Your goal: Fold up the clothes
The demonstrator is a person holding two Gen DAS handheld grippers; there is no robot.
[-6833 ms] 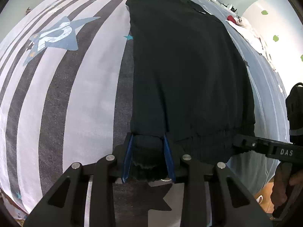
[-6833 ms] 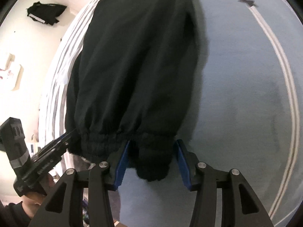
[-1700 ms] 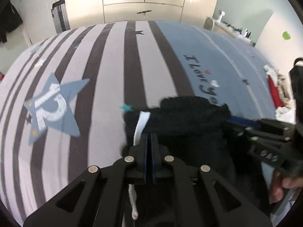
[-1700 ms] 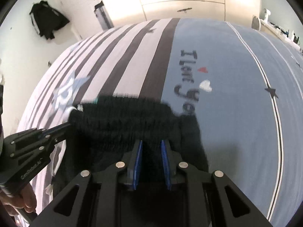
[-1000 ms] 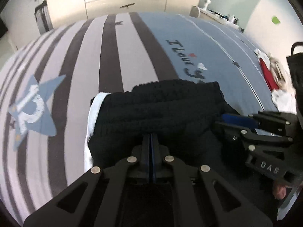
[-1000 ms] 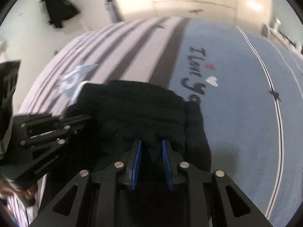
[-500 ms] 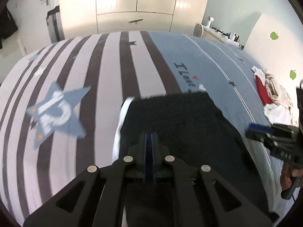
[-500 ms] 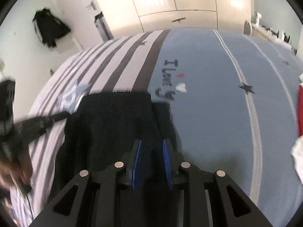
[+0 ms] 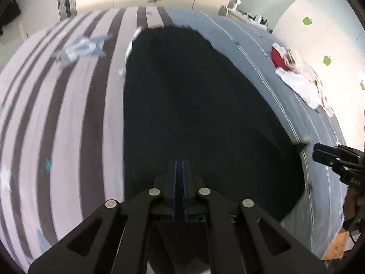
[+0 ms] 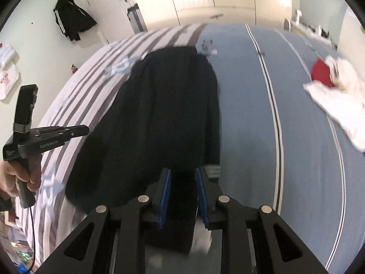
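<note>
Left gripper (image 10: 77, 130), side arm: pale printed brand line, too blurred to read. Right gripper (image 9: 319, 153), seen right of the claw: faint letters, unreadable.

The garment (image 9: 200, 114) at frame centre is matt black cloth. The bedcover (image 9: 68, 123) is smooth cloth, striped at left. Both grippers (image 9: 179, 171) (image 10: 183, 182) at bottom look matt black plastic with shiny metal rivets; blue pads (image 10: 164, 194). Lower right, wood floor (image 9: 337, 246).
</note>
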